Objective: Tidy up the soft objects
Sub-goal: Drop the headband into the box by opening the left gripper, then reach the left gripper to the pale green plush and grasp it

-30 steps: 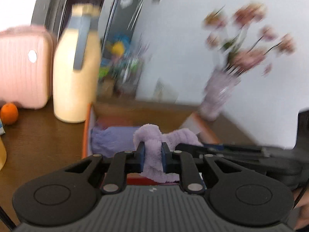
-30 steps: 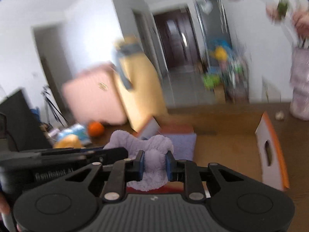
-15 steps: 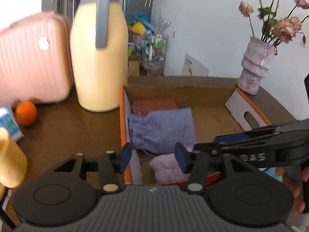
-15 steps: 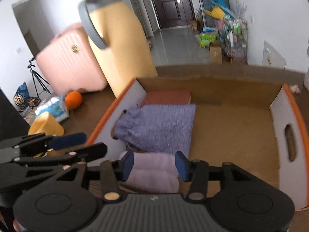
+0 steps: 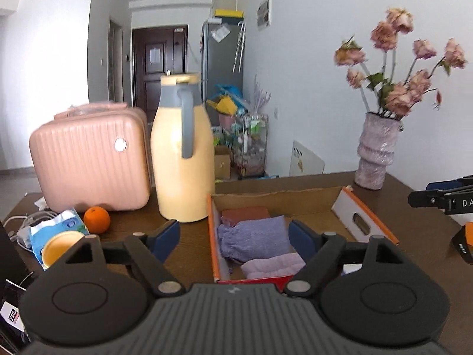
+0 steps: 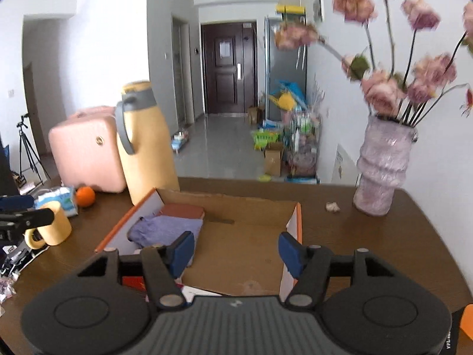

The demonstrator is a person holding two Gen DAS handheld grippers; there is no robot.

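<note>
An open cardboard box [image 5: 348, 207] with orange edges sits on the dark wooden table. Inside lie a folded lilac towel [image 5: 273, 266] at the near end, a purple cloth [image 5: 254, 238] behind it and a rust-red cloth [image 5: 245, 214] at the far end. The box [image 6: 254, 204], purple cloth [image 6: 165, 229] and red cloth [image 6: 181, 210] also show in the right wrist view. My left gripper [image 5: 235, 238] is open and empty, above the box's near end. My right gripper [image 6: 236, 251] is open and empty over the box's bare floor.
A tall yellow jug [image 5: 181, 151], a pink case [image 5: 88, 162], an orange [image 5: 96, 219], a tissue pack [image 5: 56, 233] and a yellow cup [image 6: 50, 226] stand left of the box. A vase of flowers [image 6: 382, 168] stands at the back right.
Both grippers held the lilac towel together, then opened and let it go in the box's near end. Both have since pulled back and up, jaws wider.
</note>
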